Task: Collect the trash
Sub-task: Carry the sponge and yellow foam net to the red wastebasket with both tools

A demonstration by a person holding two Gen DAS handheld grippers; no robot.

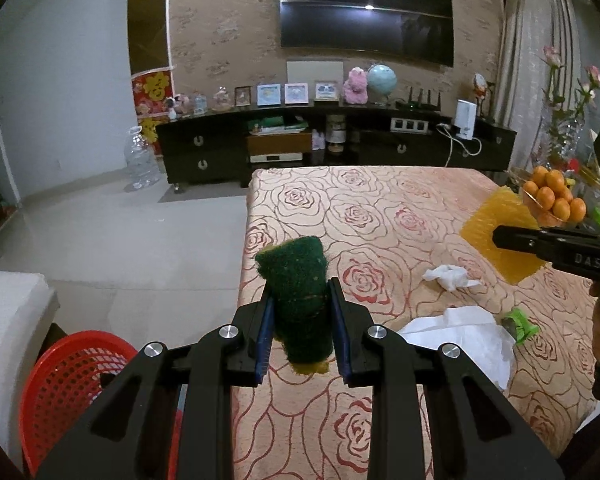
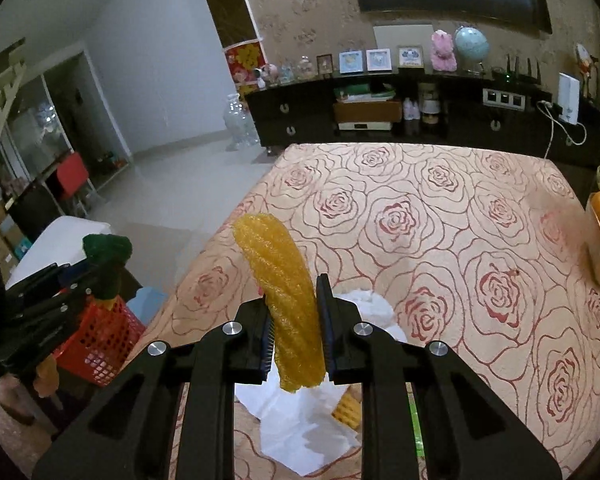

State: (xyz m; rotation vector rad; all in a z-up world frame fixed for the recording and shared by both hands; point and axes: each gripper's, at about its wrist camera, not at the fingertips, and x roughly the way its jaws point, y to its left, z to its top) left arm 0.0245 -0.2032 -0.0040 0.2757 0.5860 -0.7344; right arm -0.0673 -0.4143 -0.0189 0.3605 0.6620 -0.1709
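A: Room at my near left table (image 1: pixel 380 208) edge?
B: Red basket (image 1: pixel 80 372) below it, open floor beyond.
A: Holdings?
B: My left gripper (image 1: pixel 300 320) pinches the green scouring pad (image 1: pixel 298 280); right gripper (image 2: pixel 296 320) pinches yellow foam net (image 2: pixel 284 280), above white tissue (image 2: pixel 296 424).

Left gripper (image 1: pixel 300 312) angled downward, jaws clamped on a green scouring pad (image 1: pixel 298 280), right gripper (image 2: pixel 296 320) angled downward too, jaws pinching a yellow mesh strip (image 2: pixel 284 296), both lifted above the table
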